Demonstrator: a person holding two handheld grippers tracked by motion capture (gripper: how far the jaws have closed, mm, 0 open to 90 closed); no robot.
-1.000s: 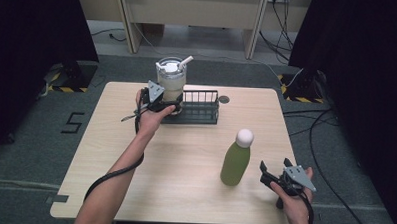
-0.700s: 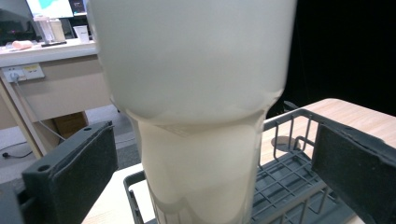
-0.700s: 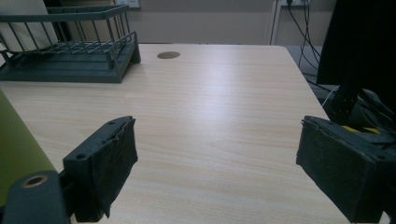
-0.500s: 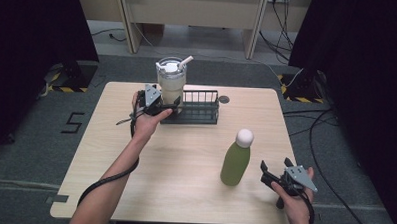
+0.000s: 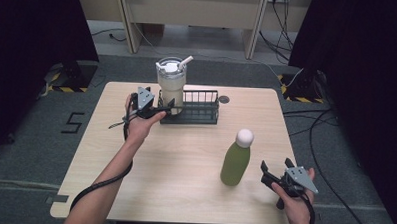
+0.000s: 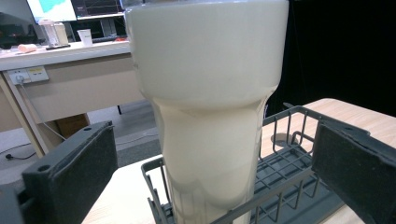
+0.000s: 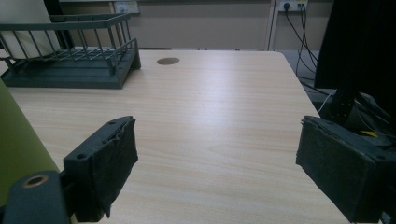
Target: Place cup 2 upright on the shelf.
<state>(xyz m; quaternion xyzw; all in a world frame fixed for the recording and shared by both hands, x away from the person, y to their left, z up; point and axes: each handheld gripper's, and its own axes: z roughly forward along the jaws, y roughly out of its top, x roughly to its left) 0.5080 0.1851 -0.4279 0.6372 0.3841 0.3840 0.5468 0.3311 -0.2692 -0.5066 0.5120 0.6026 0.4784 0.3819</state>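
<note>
Right tool (image 5: 273, 177): jaws apart, empty, just right of green bottle (image 5: 236, 161); left tool (image 6: 210, 163): jaws apart, straddling upright cream tumbler (image 6: 208, 102), which stands dead ahead at the wire rack's (image 5: 199, 109) left end, on tabletop (image 5: 185, 156)

a black "5" is marked on the grey floor (image 5: 45, 136) left of the table (image 5: 184, 166)

Glossy cream tumbler (image 6: 205, 102); dark wire rack (image 5: 196, 108); matt wood table (image 5: 184, 166).
</note>
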